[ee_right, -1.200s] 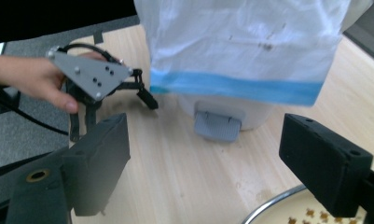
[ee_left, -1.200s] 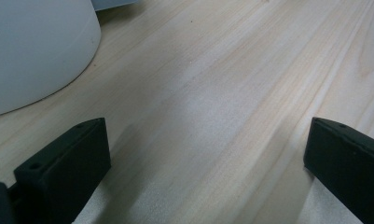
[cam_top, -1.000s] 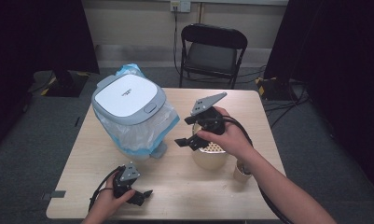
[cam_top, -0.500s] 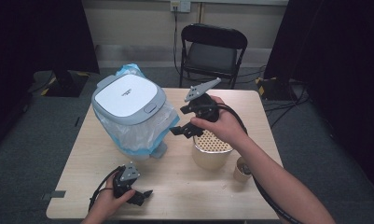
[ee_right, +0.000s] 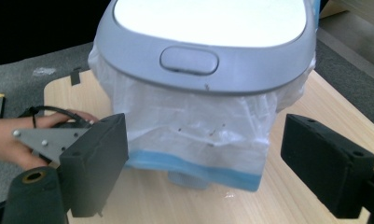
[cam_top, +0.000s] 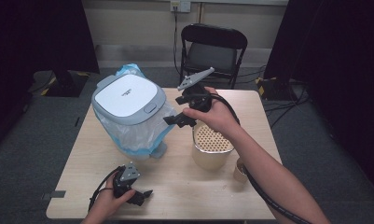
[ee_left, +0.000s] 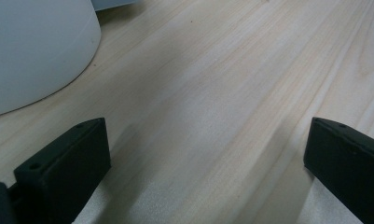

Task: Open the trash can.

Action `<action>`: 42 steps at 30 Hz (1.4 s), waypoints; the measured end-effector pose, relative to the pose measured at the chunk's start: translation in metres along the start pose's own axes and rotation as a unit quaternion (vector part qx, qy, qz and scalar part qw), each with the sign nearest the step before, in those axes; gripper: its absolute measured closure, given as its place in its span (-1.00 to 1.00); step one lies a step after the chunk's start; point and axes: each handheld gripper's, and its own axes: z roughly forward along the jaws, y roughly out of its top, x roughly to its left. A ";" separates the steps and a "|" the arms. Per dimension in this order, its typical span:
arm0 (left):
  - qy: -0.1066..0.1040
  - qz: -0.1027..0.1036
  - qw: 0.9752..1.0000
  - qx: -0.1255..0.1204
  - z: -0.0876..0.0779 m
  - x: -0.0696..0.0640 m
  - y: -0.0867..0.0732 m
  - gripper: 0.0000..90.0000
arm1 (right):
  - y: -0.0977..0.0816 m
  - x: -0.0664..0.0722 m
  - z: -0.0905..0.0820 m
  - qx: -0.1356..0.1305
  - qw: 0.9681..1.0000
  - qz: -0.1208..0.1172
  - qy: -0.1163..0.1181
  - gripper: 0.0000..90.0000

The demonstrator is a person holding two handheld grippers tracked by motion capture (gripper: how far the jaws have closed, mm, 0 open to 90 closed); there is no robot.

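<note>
A small bin [cam_top: 128, 100] with a grey-rimmed white lid stands at the table's back left, lined with a clear bag that has a blue edge [ee_right: 194, 165]. My right gripper [cam_top: 174, 121] hovers just to its right, jaws aimed at the bin's front and its push button [ee_right: 189, 59]. It [ee_right: 203, 168] is open; its jaws have just been opening, with nothing between them. My left gripper [cam_top: 140, 196] rests near the front left edge, open [ee_left: 203, 163] over bare wood. A cream pot [cam_top: 212, 144] with a perforated top stands under the right wrist.
A small paper cup [cam_top: 240, 170] sits to the right of the cream pot. A pale rounded wall [ee_left: 35, 56] shows close to the left gripper's left jaw. A black folding chair [cam_top: 212, 51] stands behind the table [cam_top: 184, 186].
My right gripper has risen from over the cream pot and moved back and left toward the bin, its jaws spreading a little. The left gripper has stayed put.
</note>
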 end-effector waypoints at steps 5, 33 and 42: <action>0.000 -0.002 1.000 0.000 0.000 0.000 0.000 -1.00 | 0.007 -0.003 0.005 0.001 1.000 0.002 -0.001 -0.69; 0.000 0.000 1.000 0.000 0.000 0.000 0.000 -1.00 | 0.031 -0.024 0.042 -0.020 0.999 0.036 -0.027 -0.67; 0.003 0.012 1.000 0.007 -0.001 0.001 0.000 -1.00 | 0.035 -0.025 0.049 -0.014 0.999 0.027 -0.038 -0.66</action>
